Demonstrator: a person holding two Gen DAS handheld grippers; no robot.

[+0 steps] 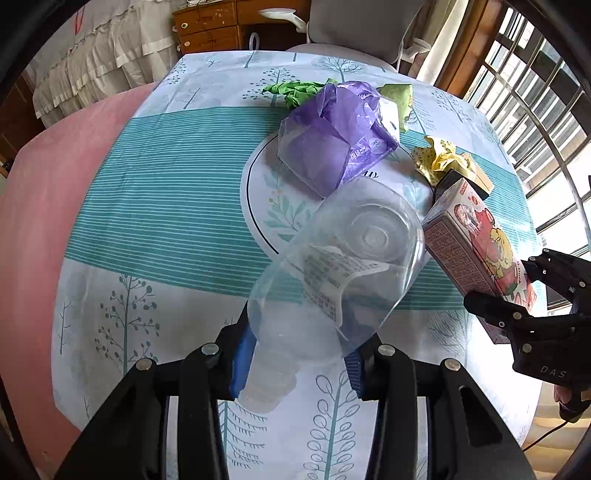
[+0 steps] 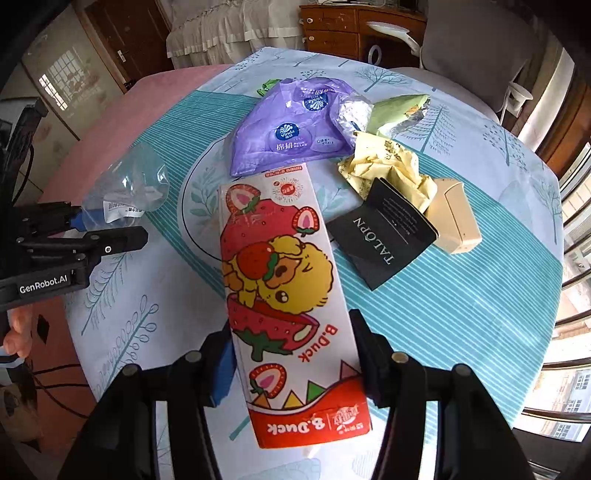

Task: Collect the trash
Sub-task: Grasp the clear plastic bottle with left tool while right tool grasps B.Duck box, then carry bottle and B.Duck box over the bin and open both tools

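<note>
My left gripper (image 1: 299, 354) is shut on a clear plastic bottle (image 1: 332, 273), held by its neck end with the base pointing away, above the table. My right gripper (image 2: 291, 350) is shut on a strawberry B.Duck carton (image 2: 284, 295), also lifted; the carton shows at the right of the left wrist view (image 1: 476, 243). The left gripper (image 2: 74, 236) with the bottle (image 2: 125, 184) shows at the left of the right wrist view. On the table lie a purple Vinda wrapper (image 2: 288, 129), crumpled yellow paper (image 2: 388, 170), a black TALOPN card (image 2: 384, 240) and a beige box (image 2: 458, 218).
The round table has a teal tree-print cloth (image 1: 166, 184) with a white plate print (image 1: 266, 206) in the middle. Green wrappers (image 1: 295, 90) lie at the far side. A grey chair (image 1: 354, 29) and wooden drawers (image 1: 210, 26) stand behind; barred windows (image 1: 535, 92) at right.
</note>
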